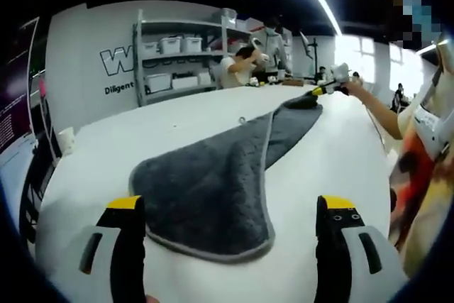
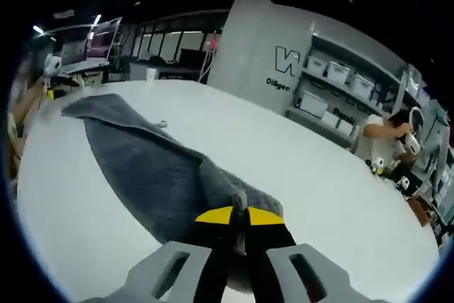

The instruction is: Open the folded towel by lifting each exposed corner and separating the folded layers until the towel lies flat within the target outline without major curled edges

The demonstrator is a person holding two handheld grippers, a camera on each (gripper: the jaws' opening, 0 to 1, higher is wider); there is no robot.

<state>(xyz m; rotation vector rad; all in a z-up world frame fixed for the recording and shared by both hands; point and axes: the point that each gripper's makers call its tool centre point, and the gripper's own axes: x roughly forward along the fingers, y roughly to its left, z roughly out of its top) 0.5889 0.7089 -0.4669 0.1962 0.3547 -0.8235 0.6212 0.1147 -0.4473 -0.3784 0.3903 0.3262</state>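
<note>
step: unfolding towel on table | right hand-held gripper clenched on my far corner | left hand-held gripper released | next: I pull layers apart, flatten

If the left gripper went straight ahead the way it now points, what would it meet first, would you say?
Probably the near rounded edge of the gray towel on the white table, which lies between and just beyond the open left gripper; depth is uncertain.

Fuzzy grey cloth towel, smooth matt white table.
</note>
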